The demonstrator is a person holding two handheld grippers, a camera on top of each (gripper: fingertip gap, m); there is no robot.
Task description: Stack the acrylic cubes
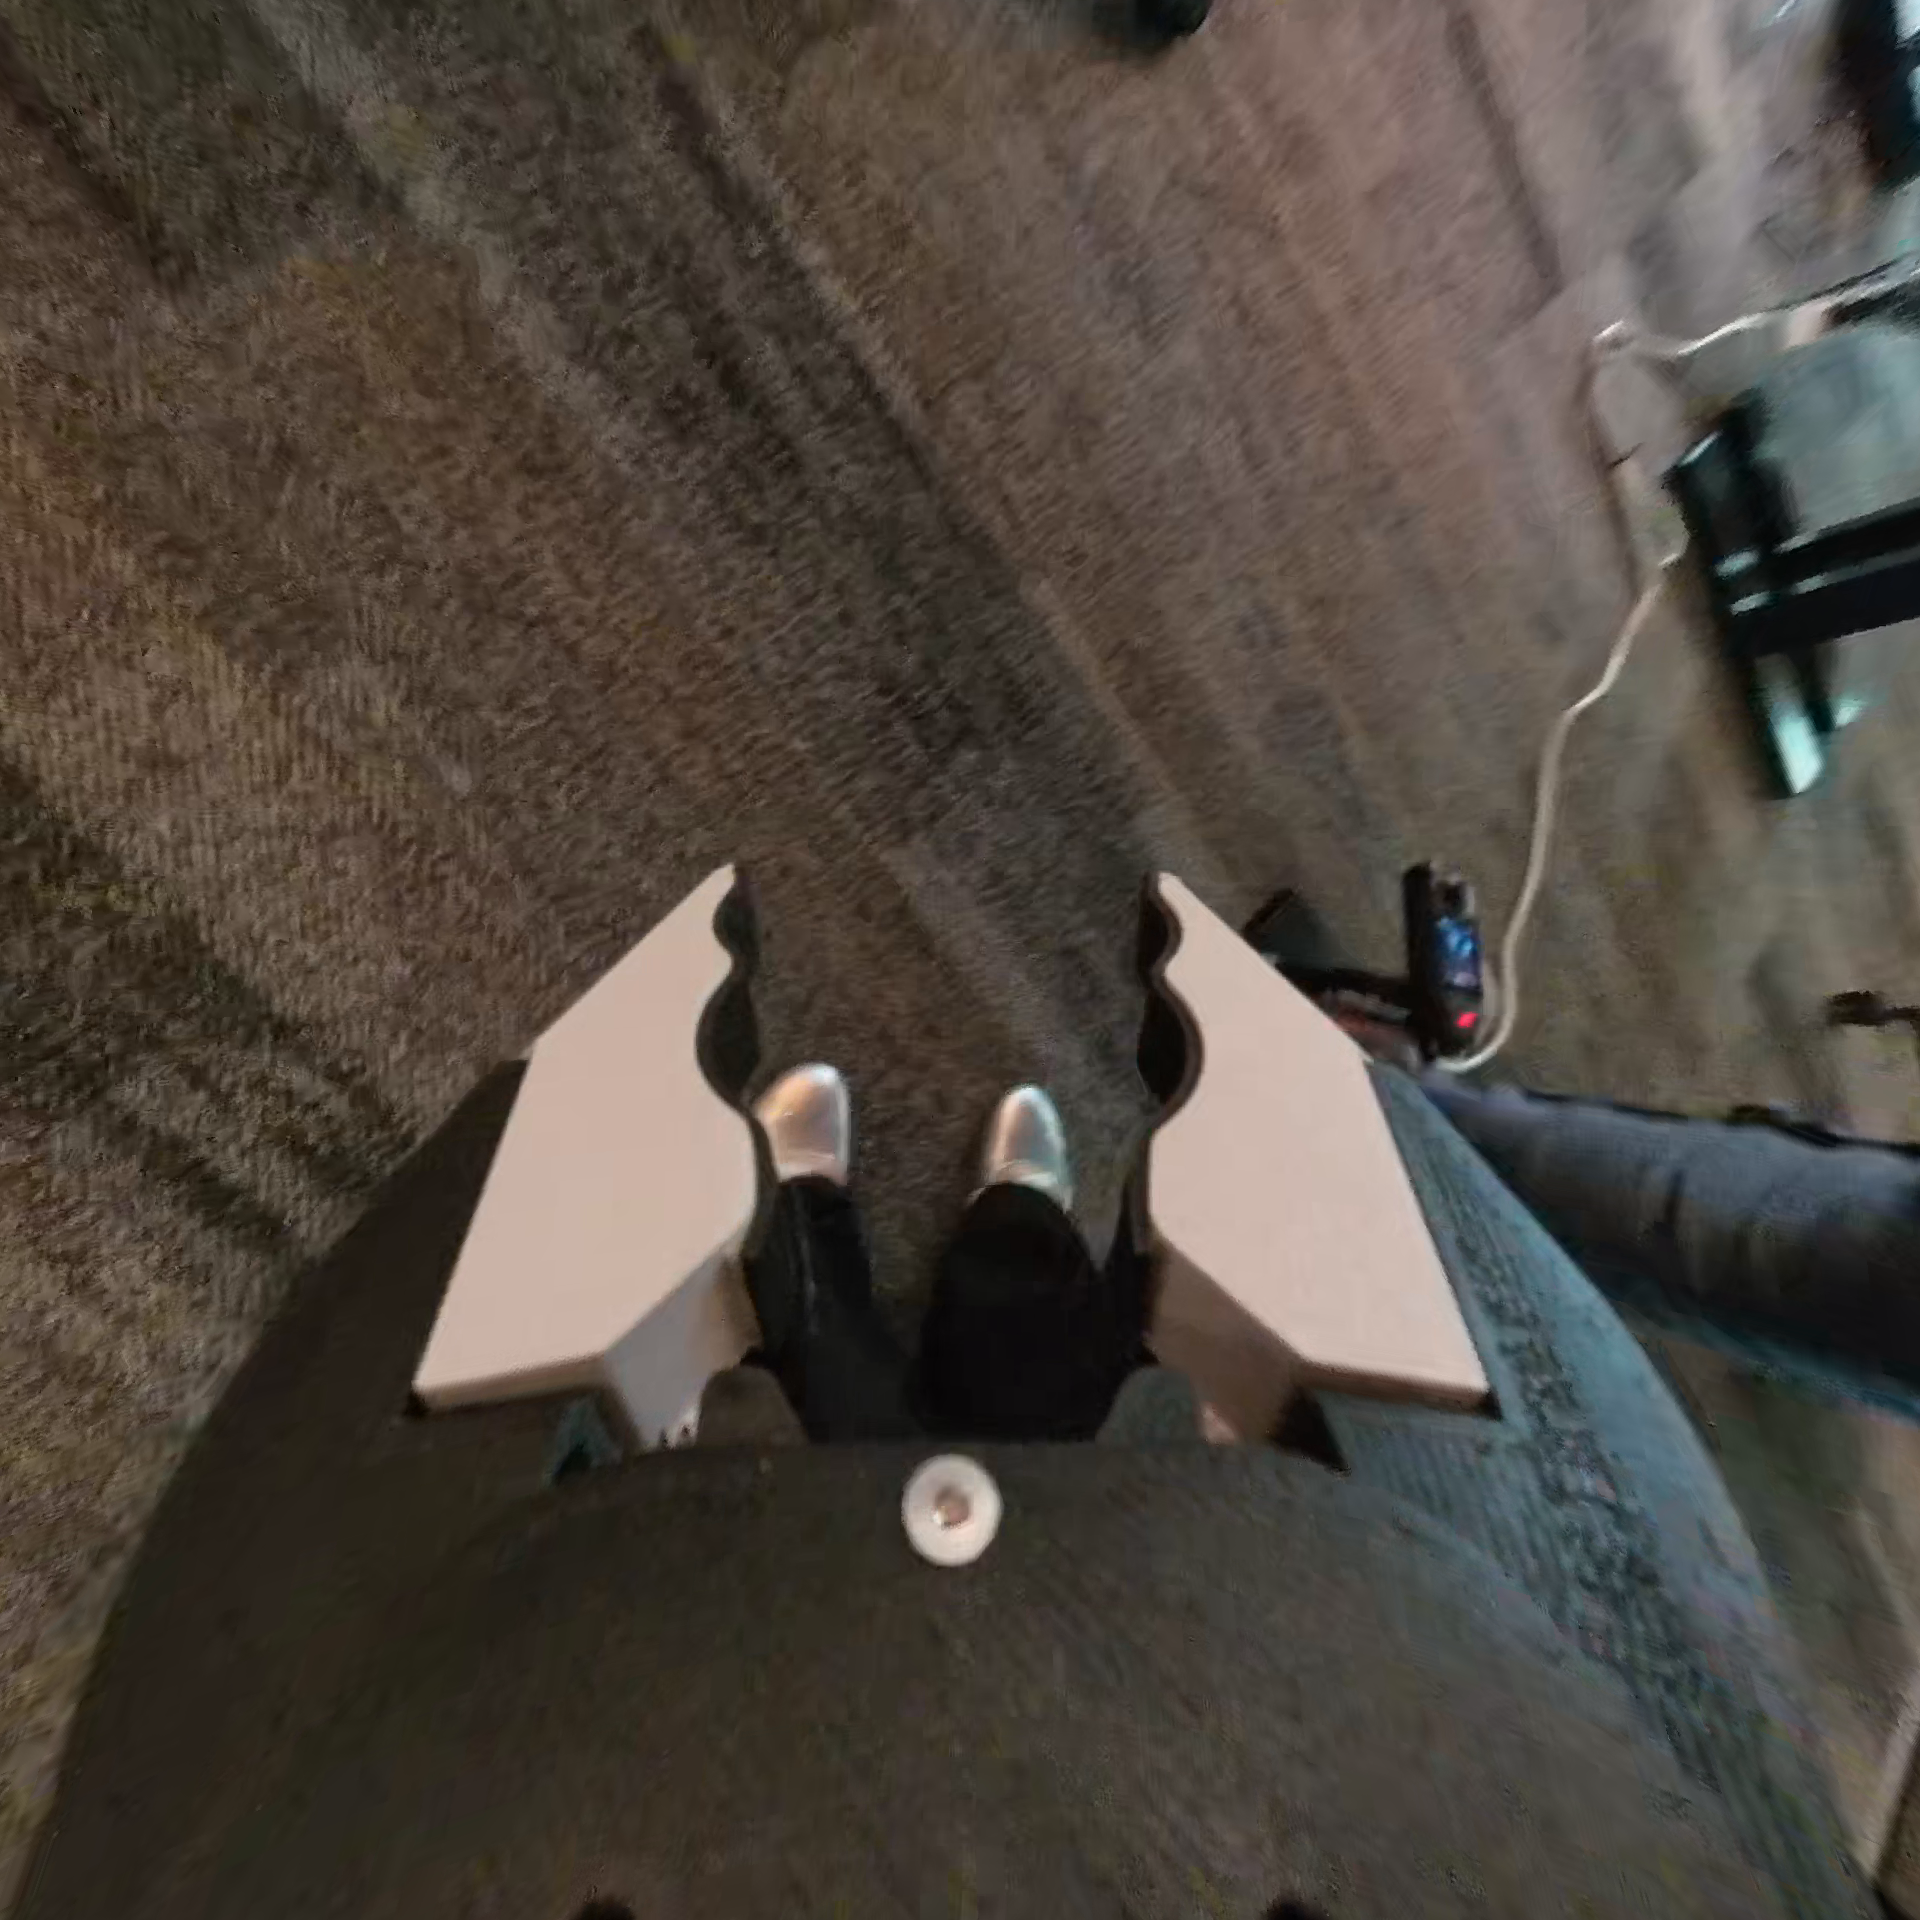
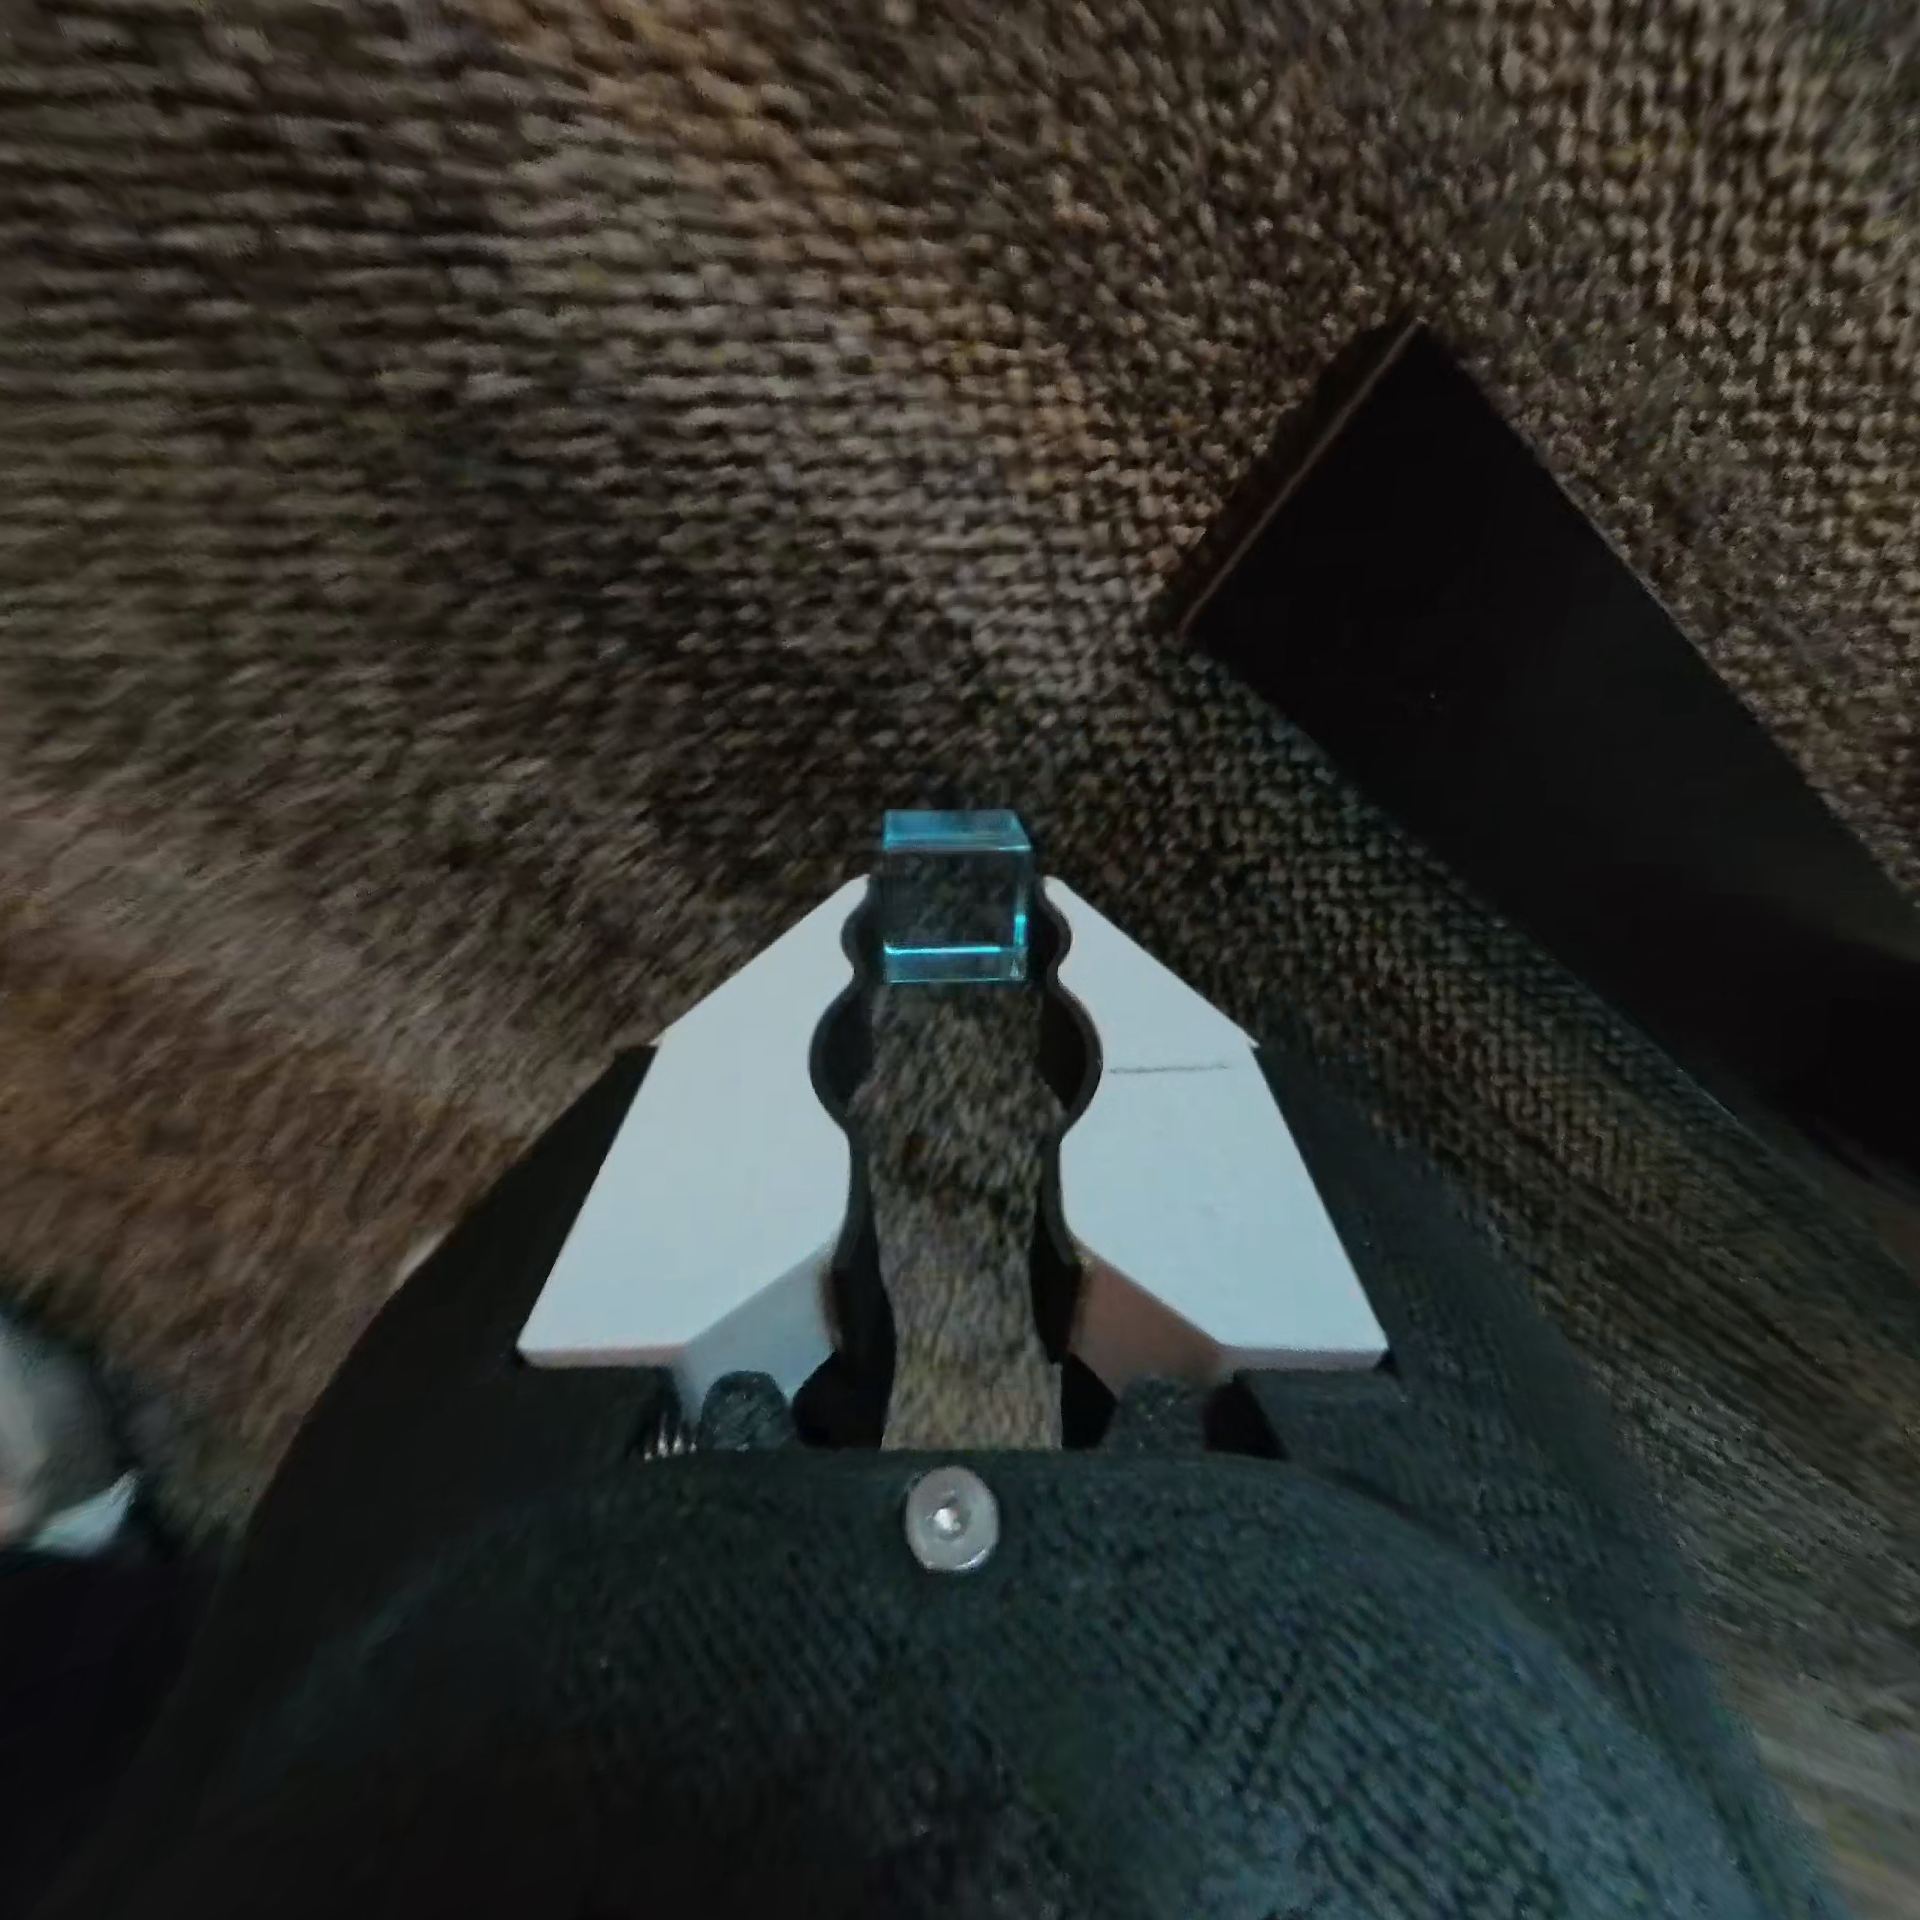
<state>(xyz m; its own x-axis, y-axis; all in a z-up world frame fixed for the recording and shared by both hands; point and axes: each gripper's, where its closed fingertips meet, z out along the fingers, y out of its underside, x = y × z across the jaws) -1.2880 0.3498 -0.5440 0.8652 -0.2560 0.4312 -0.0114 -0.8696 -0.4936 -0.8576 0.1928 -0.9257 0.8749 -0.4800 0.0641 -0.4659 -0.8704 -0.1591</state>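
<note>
My right gripper (image 2: 954, 902) is shut on a small clear cube with blue-green edges (image 2: 954, 896). The cube sits at the very fingertips, both black pads pressed against its sides, above the brown carpet (image 2: 520, 468). My left gripper (image 1: 945, 914) is open and empty, pointing down at the carpet (image 1: 520, 520). Between its white fingers (image 1: 623, 1143) I see a person's two silver shoes (image 1: 805, 1117) and dark trouser legs standing on the carpet far below.
A dark flat panel (image 2: 1507, 675) lies on the carpet to the right in the right wrist view. In the left wrist view a white cable (image 1: 1558, 748), a black device with lit spots (image 1: 1449, 966), dark furniture (image 1: 1808, 540) and a sleeve (image 1: 1683, 1216) are at the right.
</note>
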